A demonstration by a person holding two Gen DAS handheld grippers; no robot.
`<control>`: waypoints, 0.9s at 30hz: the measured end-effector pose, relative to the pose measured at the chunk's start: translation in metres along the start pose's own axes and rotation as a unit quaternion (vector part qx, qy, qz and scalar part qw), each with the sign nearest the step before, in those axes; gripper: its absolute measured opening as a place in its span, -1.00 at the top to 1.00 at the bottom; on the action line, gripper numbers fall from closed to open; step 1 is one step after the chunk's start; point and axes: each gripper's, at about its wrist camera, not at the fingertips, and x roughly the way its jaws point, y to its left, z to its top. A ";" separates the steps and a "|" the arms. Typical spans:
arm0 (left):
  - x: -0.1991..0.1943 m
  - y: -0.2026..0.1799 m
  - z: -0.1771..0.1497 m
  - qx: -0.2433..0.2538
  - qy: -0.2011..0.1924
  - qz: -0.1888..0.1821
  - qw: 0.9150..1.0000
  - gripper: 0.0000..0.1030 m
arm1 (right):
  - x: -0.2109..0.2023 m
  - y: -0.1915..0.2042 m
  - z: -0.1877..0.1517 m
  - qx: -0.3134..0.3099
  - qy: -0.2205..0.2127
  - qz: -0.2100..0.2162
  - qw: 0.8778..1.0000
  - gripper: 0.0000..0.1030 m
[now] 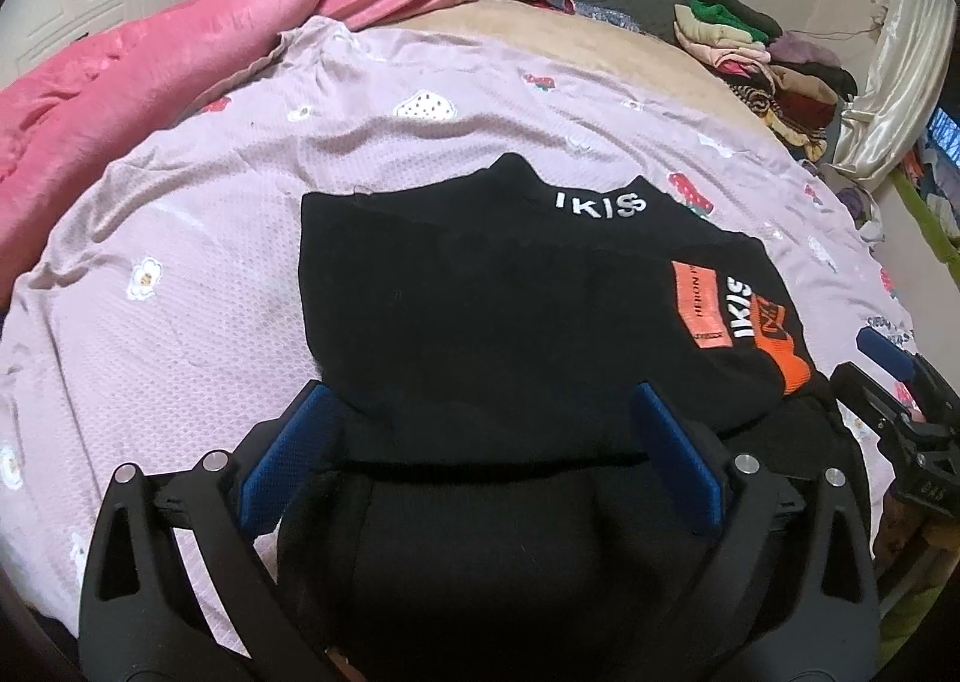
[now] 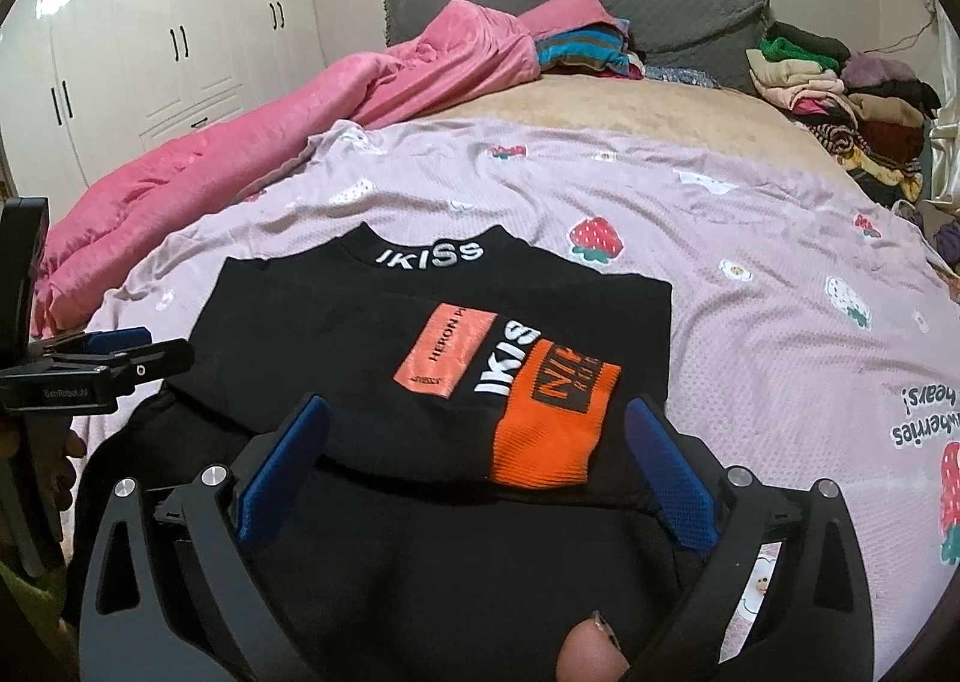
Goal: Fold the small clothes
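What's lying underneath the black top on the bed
The black top lies on a lilac strawberry-print sheet, which shows all around it. Whatever is directly beneath the folded fabric is covered and cannot be seen.

- the near hem of the black top is covered by the left gripper and cut off by the lower edge.
- small print on the orange patch is too fine to be read.
- the clothes pile is cropped at the right edge.
- a fingertip is cut off below.
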 end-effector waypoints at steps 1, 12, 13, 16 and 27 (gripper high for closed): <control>-0.003 -0.001 0.000 0.001 -0.003 0.001 1.000 -0.81 | -0.002 0.001 0.000 -0.001 -0.002 0.001 1.000 -0.91; -0.028 -0.010 -0.001 0.009 -0.025 -0.001 1.000 -0.81 | -0.024 0.009 0.004 -0.007 -0.023 0.005 1.000 -0.91; -0.029 -0.011 -0.002 0.009 -0.026 -0.001 1.000 -0.81 | -0.026 0.010 0.004 -0.008 -0.024 0.005 1.000 -0.91; -0.036 -0.014 -0.003 0.012 -0.032 -0.002 0.999 -0.81 | -0.031 0.011 0.003 -0.010 -0.028 0.006 1.000 -0.91; -0.056 -0.021 -0.010 0.026 -0.045 0.002 0.999 -0.81 | -0.051 0.017 0.003 -0.017 -0.041 0.009 0.999 -0.91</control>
